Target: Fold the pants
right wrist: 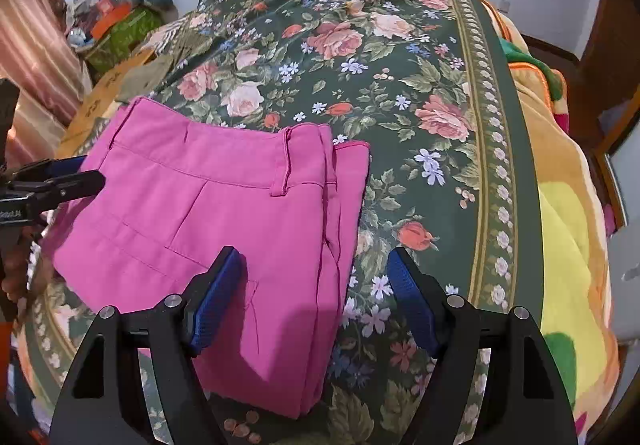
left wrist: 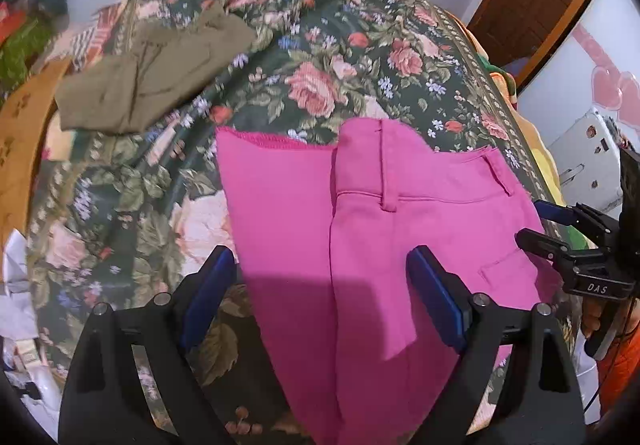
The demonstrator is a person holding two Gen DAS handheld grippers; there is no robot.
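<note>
We see the pink pants [left wrist: 384, 245] lying folded on the floral bedspread [left wrist: 320, 45], waistband at the far end. Our left gripper [left wrist: 320, 297] hovers above the pants, jaws spread wide and released. Our right gripper [right wrist: 316, 301] is likewise spread, gripping nothing, straddling the pants' right edge. An olive garment [left wrist: 156, 73] lies beyond the pants to the left, well apart. A yellow blanket [right wrist: 568, 213] borders the bedspread, right of the pants.

Pink pants [left wrist: 372, 245], dark green rose-patterned bedspread [left wrist: 320, 45], olive garment [left wrist: 152, 73], blue-padded black grippers
</note>
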